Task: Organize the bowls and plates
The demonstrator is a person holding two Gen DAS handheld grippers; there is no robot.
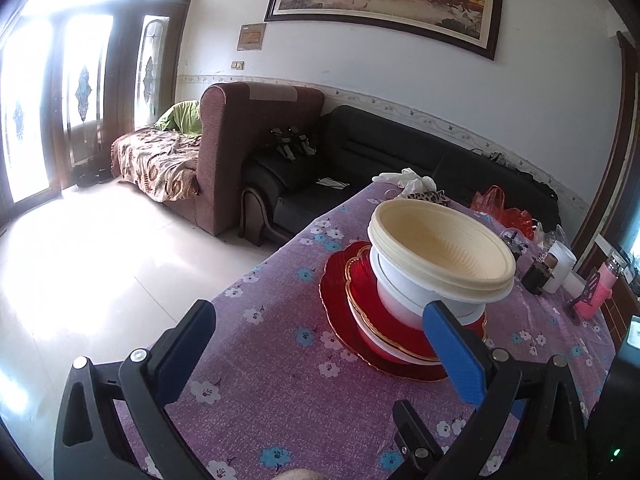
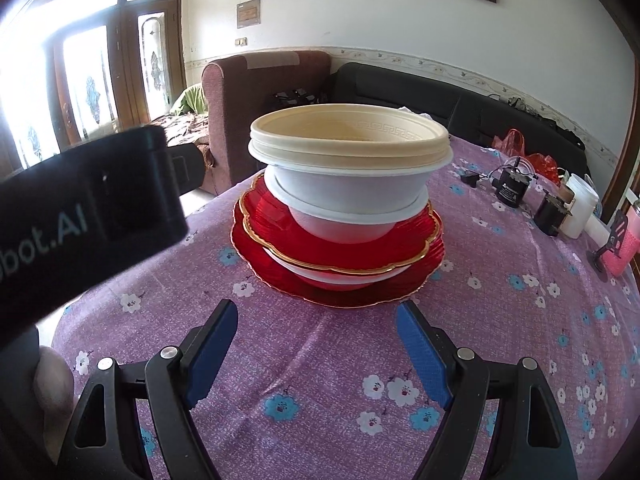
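Observation:
One stack stands on the purple flowered tablecloth (image 2: 320, 360). Cream bowls (image 2: 350, 138) sit on white bowls (image 2: 348, 200), on gold-rimmed red plates (image 2: 276, 216) with a white dish between them. The stack also shows in the left wrist view: cream bowls (image 1: 440, 244), white bowls (image 1: 404, 284), red plates (image 1: 340, 280). My left gripper (image 1: 320, 336) is open and empty, just left of and in front of the stack. My right gripper (image 2: 316, 334) is open and empty, a short way in front of the stack. The left gripper's black body (image 2: 80, 208) shows at the left of the right wrist view.
Along the table's far right are a red plastic bag (image 2: 528, 156), black adapters (image 2: 512, 188), a white jar (image 2: 580, 208) and a pink cup (image 2: 622, 248). White gloves (image 1: 404, 180) lie at the far edge. A brown armchair (image 1: 248, 152) and black sofa (image 1: 380, 152) stand beyond.

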